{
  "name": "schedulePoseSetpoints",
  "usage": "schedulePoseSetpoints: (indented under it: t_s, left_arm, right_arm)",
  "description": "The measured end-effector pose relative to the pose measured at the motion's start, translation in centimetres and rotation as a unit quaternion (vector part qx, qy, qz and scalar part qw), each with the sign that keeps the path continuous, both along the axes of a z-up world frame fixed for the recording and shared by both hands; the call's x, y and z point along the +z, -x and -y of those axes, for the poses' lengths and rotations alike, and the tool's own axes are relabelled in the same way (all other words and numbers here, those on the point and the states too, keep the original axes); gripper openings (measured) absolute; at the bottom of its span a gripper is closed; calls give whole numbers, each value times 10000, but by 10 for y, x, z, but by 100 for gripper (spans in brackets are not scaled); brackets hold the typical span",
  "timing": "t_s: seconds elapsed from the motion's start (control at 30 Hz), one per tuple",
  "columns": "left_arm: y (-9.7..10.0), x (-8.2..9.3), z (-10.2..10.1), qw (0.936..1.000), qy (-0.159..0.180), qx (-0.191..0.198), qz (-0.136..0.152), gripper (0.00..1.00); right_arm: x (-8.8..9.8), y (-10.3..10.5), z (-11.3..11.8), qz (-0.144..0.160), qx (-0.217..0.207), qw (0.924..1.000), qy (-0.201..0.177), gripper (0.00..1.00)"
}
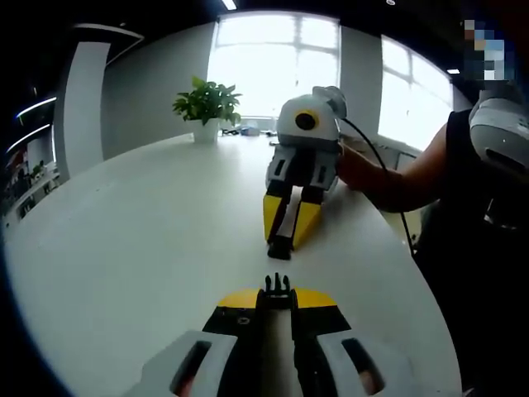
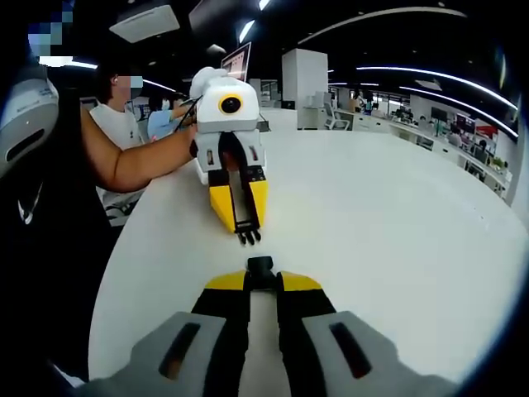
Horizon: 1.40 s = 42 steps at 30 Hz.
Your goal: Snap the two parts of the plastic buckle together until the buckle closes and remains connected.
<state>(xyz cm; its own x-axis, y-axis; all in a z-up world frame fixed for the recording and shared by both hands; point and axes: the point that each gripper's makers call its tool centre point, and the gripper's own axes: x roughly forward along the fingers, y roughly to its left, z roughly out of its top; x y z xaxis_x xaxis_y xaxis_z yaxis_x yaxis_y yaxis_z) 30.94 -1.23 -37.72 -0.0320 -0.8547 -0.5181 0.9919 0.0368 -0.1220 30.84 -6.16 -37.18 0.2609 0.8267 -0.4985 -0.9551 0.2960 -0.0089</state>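
Black pronged buckle half in left gripper

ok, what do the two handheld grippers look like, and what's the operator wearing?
Both match: the left gripper and the right gripper have yellow jaws with black inner faces, a grey-white housing and a yellow-ringed lens box. A black cable trails from the right one. The operator's top is black and sleeveless.

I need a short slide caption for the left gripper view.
Left gripper holds pronged buckle half, facing right gripper across white table.
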Motion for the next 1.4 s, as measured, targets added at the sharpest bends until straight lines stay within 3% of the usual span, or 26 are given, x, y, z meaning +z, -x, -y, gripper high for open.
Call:
schedulePoseSetpoints:
  t_s: [1.4]
  left_arm:
    - [6,0,10,9998,99,-158,0,10]
  right_arm:
    - [0,4,-10,-5,235,9997,-45,11]
